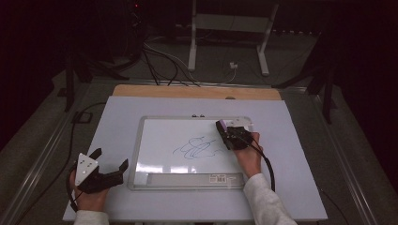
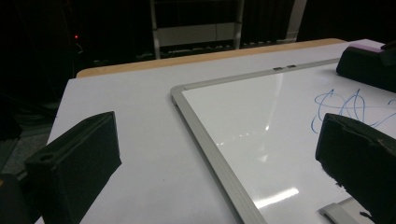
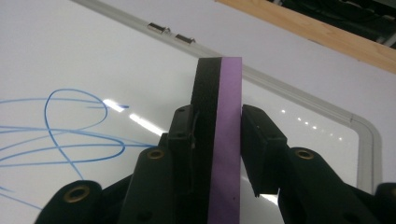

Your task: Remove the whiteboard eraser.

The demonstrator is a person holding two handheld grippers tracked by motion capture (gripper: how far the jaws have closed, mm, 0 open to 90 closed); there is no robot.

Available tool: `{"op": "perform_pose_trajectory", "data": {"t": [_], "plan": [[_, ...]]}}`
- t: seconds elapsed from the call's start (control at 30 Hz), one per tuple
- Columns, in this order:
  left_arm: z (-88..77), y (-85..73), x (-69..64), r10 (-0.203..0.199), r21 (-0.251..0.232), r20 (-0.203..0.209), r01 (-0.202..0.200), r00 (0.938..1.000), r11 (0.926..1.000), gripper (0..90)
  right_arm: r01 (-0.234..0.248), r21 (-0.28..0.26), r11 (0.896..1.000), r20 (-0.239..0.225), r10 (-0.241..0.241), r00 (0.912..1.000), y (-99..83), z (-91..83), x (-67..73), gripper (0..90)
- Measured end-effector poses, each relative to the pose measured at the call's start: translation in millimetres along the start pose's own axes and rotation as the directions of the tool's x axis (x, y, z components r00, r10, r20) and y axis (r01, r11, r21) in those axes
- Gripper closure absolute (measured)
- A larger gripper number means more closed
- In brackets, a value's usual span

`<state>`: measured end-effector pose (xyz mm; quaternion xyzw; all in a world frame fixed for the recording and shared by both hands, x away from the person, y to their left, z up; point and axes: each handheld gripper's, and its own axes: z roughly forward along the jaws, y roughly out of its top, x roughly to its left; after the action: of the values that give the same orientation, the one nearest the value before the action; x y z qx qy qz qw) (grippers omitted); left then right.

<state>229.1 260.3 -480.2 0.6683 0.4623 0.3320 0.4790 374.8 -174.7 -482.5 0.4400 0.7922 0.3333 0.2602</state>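
**Eraser held over whiteboard, left tool idle**

The table (image 1: 117, 122) carried a white top sheet, with a strip of bare wood showing along its far edge. A whiteboard (image 1: 159, 140) with a grey frame lay flat near the middle of it, its narrow tray (image 1: 195, 179) along the near edge. A blue scribble (image 1: 197, 147) of looping lines sat in the centre of the board, right of middle.

The right gripper (image 1: 231, 133) was over the board's far right part, just beside the scribble. Its jaws were closed onto an eraser (image 3: 219, 135), a slab with a black layer and a purple layer, held on edge between them and standing out past the jaw tips. Whether the eraser touched the board could not be told.

The left gripper (image 1: 110, 164) rested on the white sheet just left of the board's near left corner. Its jaws stood wide apart with nothing between them.
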Motion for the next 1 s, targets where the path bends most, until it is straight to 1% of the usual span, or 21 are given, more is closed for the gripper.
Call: {"op": "perform_pose_trajectory", "data": {"t": [0.2,0.37,0.43,0.47,0.5,0.63,0.7,0.73,0.83,0.9,0.97,1.0], "plan": [[0.1,0.0,-0.1,0.001,0.0,-0.001,-0.001,1.0,1.0,0.8,0.046,0.002,0.999,0.015,-0.046,0.9988,1.0,0.3,8.2,66.5],[0.0,0.0,-0.2,0.001,0.0,-0.002,-0.001,1.0,1.0,0.8,0.065,0.005,0.998,0.012,-0.066,0.9978,2.1,0.0,14.7,63.5],[0.1,0.0,-0.1,0.001,0.001,-0.002,-0.001,1.0,1.0,0.8,0.071,0.008,0.997,-0.003,-0.071,0.9975,2.3,0.2,16.4,61.1],[0.1,0.0,-0.2,0.0,0.001,-0.002,0.0,1.0,1.0,0.8,0.083,0.007,0.997,-0.005,-0.083,0.9965,2.4,0.3,19.6,59.7],[0.1,-0.1,-0.1,0.001,0.002,-0.002,-0.001,1.0,1.0,0.8,0.083,0.007,0.997,-0.005,-0.083,0.9965,2.4,0.3,19.6,59.7],[0.2,-0.1,-0.3,0.0,0.001,-0.002,0.0,1.0,1.0,0.8,0.09,-0.006,0.996,-0.039,-0.09,0.9952,3.5,-1.4,25.3,57.5],[0.1,-0.2,-0.3,0.0,0.001,-0.002,0.0,1.0,1.0,0.8,0.08,-0.008,0.997,-0.061,-0.081,0.9949,3.9,-1.5,26.4,56.8],[0.1,-0.2,-0.2,0.001,0.001,-0.003,-0.001,1.0,1.0,0.8,0.08,-0.01,0.997,-0.062,-0.081,0.9948,4.0,-1.4,26.7,56.1],[0.1,-0.3,-0.1,0.002,0.005,-0.002,-0.002,1.0,1.0,0.8,0.047,-0.013,0.999,-0.093,-0.048,0.9945,4.0,-1.0,25.0,53.8],[0.2,-0.4,-0.2,0.002,0.005,-0.002,-0.002,1.0,1.0,0.8,0.008,-0.019,1.0,-0.123,-0.01,0.9924,3.8,-0.8,21.7,48.5],[0.3,-0.3,-0.2,0.001,0.005,-0.001,-0.001,1.0,1.0,0.8,-0.049,-0.02,0.999,-0.146,0.045,0.9882,3.9,-0.2,18.5,38.6],[0.3,-0.4,-0.3,0.001,0.006,-0.002,-0.001,1.0,1.0,0.8,-0.071,-0.019,0.997,-0.157,0.067,0.9854,3.9,0.5,16.7,35.3]]}}
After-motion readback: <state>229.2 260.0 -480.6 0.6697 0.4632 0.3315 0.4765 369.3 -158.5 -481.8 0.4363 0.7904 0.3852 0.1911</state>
